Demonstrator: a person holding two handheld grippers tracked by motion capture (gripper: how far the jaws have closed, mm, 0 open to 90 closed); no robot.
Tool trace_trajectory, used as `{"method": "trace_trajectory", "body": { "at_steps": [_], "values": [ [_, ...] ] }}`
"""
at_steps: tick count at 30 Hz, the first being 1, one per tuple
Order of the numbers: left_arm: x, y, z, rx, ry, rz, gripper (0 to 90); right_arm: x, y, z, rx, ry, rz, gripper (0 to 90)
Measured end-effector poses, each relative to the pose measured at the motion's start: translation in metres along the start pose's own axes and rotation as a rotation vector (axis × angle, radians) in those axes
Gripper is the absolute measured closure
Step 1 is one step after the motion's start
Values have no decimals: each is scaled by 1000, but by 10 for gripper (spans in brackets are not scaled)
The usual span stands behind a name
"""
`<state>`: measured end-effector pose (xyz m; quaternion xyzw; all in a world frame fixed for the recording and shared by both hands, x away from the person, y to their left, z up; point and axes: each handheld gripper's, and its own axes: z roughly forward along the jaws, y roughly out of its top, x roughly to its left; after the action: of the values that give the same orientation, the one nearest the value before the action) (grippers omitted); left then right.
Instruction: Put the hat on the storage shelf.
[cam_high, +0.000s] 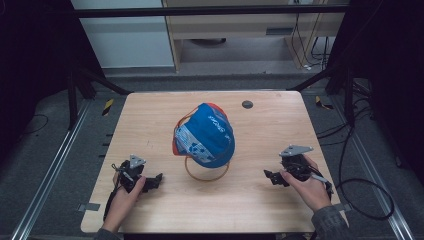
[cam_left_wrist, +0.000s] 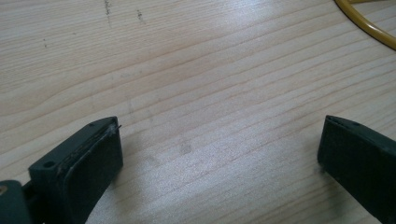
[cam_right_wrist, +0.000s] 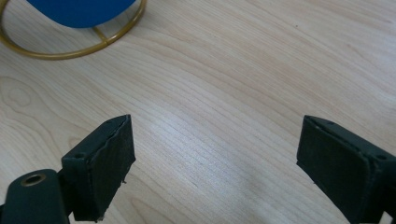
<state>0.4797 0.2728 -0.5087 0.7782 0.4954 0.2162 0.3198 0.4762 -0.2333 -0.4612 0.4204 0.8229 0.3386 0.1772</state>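
A blue cap (cam_high: 207, 134) with white print and an orange-edged brim sits on a gold wire stand (cam_high: 206, 173) at the middle of the wooden table (cam_high: 150, 115). My left gripper (cam_high: 156, 181) rests low at the front left, to the left of the stand, held by a hand. Its jaws stand wide apart over bare wood, and the left gripper (cam_left_wrist: 219, 149) has the stand's ring (cam_left_wrist: 369, 25) at its top right. My right gripper (cam_high: 269, 176) lies at the front right, open. The right gripper (cam_right_wrist: 215, 154) looks toward the gold ring (cam_right_wrist: 70, 46) and the cap's blue edge (cam_right_wrist: 81, 11).
A small dark round disc (cam_high: 247, 104) lies near the table's far edge. Beyond the table stand a pale cabinet and shelving (cam_high: 240, 30). Black frame bars (cam_high: 95, 80) flank the far corners, and cables (cam_high: 360, 190) trail on the floor at the right.
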Motion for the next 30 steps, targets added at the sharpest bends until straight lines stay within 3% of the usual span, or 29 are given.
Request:
{"method": "trace_trajectory", "body": {
  "at_steps": [15, 30],
  "values": [
    [0, 0, 0, 0, 0, 1, 0, 1, -13, 23, -11, -30, 49, 122],
    [0, 0, 0, 0, 0, 0, 0, 0, -20, 35, -13, -46, 99, 114]
  ]
}}
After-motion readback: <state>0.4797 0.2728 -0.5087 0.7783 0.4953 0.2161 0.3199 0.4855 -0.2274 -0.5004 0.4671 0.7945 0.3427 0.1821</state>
